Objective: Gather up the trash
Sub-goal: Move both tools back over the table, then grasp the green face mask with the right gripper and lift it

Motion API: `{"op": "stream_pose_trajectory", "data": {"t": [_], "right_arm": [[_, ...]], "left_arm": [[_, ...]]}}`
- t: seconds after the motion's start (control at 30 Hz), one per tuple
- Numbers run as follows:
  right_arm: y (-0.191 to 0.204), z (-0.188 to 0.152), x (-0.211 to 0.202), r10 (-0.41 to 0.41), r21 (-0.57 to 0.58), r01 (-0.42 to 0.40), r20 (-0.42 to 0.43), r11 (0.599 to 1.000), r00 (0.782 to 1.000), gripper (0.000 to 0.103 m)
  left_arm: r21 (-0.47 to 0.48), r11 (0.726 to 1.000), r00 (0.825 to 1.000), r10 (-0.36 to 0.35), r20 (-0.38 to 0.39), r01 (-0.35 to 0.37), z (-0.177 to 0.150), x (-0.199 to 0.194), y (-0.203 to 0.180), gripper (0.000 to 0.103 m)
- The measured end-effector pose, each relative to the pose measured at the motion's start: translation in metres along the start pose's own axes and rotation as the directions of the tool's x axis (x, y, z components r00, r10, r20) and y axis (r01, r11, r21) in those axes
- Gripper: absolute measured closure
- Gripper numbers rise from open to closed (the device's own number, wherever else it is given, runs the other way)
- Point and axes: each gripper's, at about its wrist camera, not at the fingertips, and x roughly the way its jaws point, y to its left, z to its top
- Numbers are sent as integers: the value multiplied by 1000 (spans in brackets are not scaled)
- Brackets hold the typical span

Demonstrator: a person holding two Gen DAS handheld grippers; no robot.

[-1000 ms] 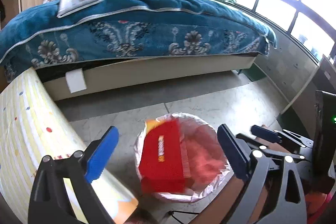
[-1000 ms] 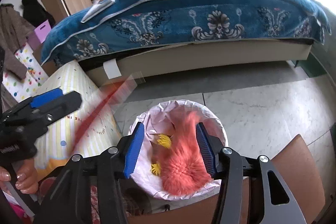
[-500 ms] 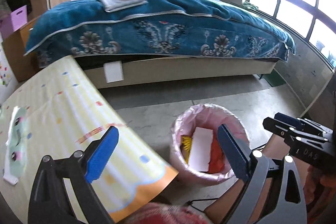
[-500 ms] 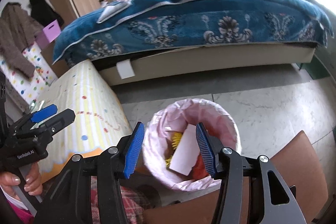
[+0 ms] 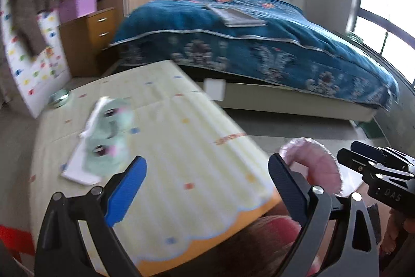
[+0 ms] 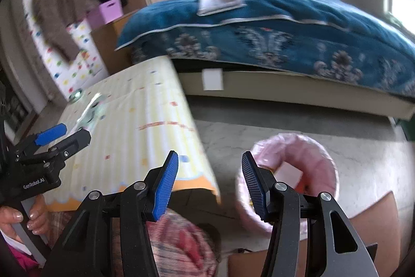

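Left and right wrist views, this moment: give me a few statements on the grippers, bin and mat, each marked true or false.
1. The left gripper is open and holds nothing. True.
2. The right gripper is shut on a red packet. False: its jaws stand apart, empty.
3. The pink-lined round trash bin stands on the floor beside the yellow striped play mat. True.
4. The pale green and white wrappers lie inside the bin. False: they lie on the mat.
5. The blue patterned bedspread is bare. False: a flat grey item lies on it.

The left gripper [image 5: 207,188] hung open over the yellow mat [image 5: 168,147]; a pale-green wrapper [image 5: 109,139] lay there; the pink-lined bin [image 5: 313,162] stood right.
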Motion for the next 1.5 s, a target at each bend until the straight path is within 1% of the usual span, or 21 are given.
{"op": "stream_pose_trajectory", "data": {"t": [0.13, 0.33, 0.37, 0.4, 0.43, 0.5, 0.57, 0.6, 0.73, 0.9, 0.93, 1.0, 1.03, 1.07, 1.1, 1.2, 1.3, 1.33, 1.4, 1.43, 1.5], "right_arm": [[44, 6, 11, 42, -67, -43, -12, 997, 999, 51], [104, 11, 29, 94, -164, -100, -41, 981, 995, 51], [116, 12, 34, 102, -184, -109, -49, 977, 994, 51], [119, 12, 35, 103, -187, -111, -50, 976, 993, 51], [136, 15, 42, 117, -210, -126, -59, 969, 991, 52], [149, 15, 46, 119, -221, -130, -61, 967, 991, 52], [174, 19, 57, 131, -255, -145, -71, 956, 989, 52], [178, 19, 59, 132, -258, -146, -71, 955, 989, 52], [214, 23, 82, 156, -310, -178, -96, 934, 983, 51], [249, 29, 111, 175, -342, -212, -137, 916, 975, 51], [259, 32, 123, 184, -338, -226, -153, 914, 971, 51], [266, 33, 132, 188, -339, -234, -162, 911, 969, 51], [272, 34, 139, 204, -350, -255, -177, 901, 963, 51], [278, 36, 149, 199, -348, -254, -186, 902, 962, 50], [285, 36, 158, 195, -346, -254, -195, 903, 961, 49], [297, 37, 175, 181, -345, -247, -210, 906, 961, 40], [301, 38, 187, 168, -352, -239, -220, 905, 961, 38], [306, 38, 195, 147, -360, -226, -233, 905, 961, 38], [305, 37, 203, 137, -365, -221, -241, 904, 961, 39], [308, 36, 203, 127, -379, -211, -234, 901, 964, 39], [309, 38, 203, 127, -388, -210, -229, 898, 965, 47]], "left_arm": [[-54, 998, 999, 43, 1, -43, -10, -10, 40, 11], [-114, 981, 987, 159, 3, -158, -27, -19, 99, 11], [-122, 977, 984, 179, 3, -177, -29, -20, 109, 11], [-132, 970, 978, 207, 4, -204, -31, -22, 121, 11], [-138, 964, 974, 229, 5, -226, -33, -24, 129, 11], [-157, 952, 963, 268, 2, -264, -36, -26, 149, 11], [-181, 942, 958, 288, -4, -284, -38, -28, 165, 11], [-193, 937, 955, 297, -7, -292, -39, -29, 175, 11], [-231, 917, 944, 330, -26, -326, -42, -29, 206, 11], [-247, 905, 938, 344, -50, -346, -43, -22, 231, 11], [-248, 905, 938, 344, -55, -346, -43, -20, 235, 11], [-251, 904, 938, 341, -64, -346, -43, -15, 241, 11], [-253, 904, 938, 340, -70, -346, -43, -12, 244, 11], [-254, 903, 938, 338, -75, -346, -43, -10, 247, 11], [-254, 903, 938, 337, -80, -346, -43, -7, 250, 11], [-255, 903, 938, 334, -92, -347, -43, -1, 253, 11], [-258, 903, 939, 330, -101, -345, -42, 4, 258, 11], [-258, 903, 939, 328, -104, -344, -42, 5, 259, 11], [-259, 904, 940, 324, -106, -341, -44, 5, 260, 11], [-260, 904, 941, 322, -106, -339, -44, 6, 261, 11], [-262, 906, 943, 315, -109, -333, -45, 6, 261, 11]]}}
